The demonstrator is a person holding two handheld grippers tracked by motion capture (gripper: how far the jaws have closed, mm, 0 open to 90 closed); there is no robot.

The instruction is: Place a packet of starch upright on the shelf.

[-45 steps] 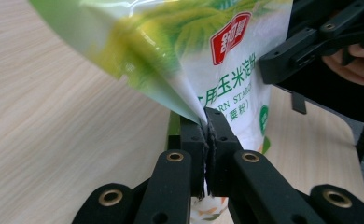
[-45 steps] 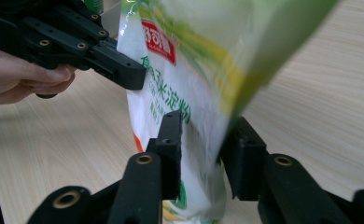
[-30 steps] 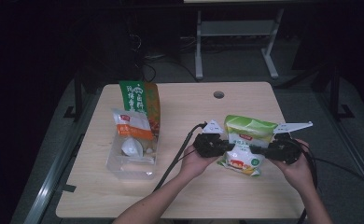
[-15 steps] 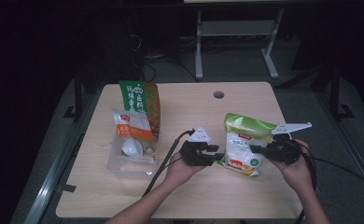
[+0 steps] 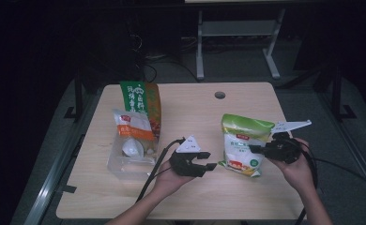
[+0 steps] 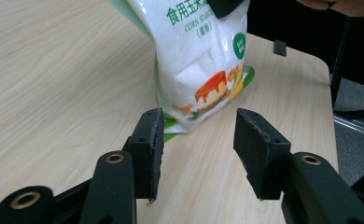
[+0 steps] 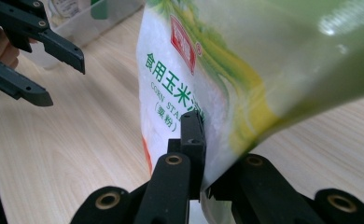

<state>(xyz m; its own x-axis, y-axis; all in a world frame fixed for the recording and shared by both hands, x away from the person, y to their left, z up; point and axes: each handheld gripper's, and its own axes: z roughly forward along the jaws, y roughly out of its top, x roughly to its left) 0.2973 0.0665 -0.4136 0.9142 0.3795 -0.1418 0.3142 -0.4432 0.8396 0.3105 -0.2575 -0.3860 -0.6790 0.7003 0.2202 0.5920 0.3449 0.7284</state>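
Corn starch bag (image 5: 241, 147) stands tilted on the tabletop (image 5: 247, 197), right-centre, pinched at its side by the right gripper (image 5: 261, 150). Left gripper (image 5: 204, 161) has just let go and backed off, fingers (image 6: 147, 149) spread apart; right alone now carries it.

Lab or recording studio, dim room. Light wood-grain desk (image 5: 181, 197) with round cable hole (image 5: 220, 95) sits on grey carpet, dark surroundings. Grey metal stand (image 5: 235, 35) with loose black cables (image 5: 153, 70) behind it. Grocery packets in a clear plastic bin (image 5: 125, 164) look staged.
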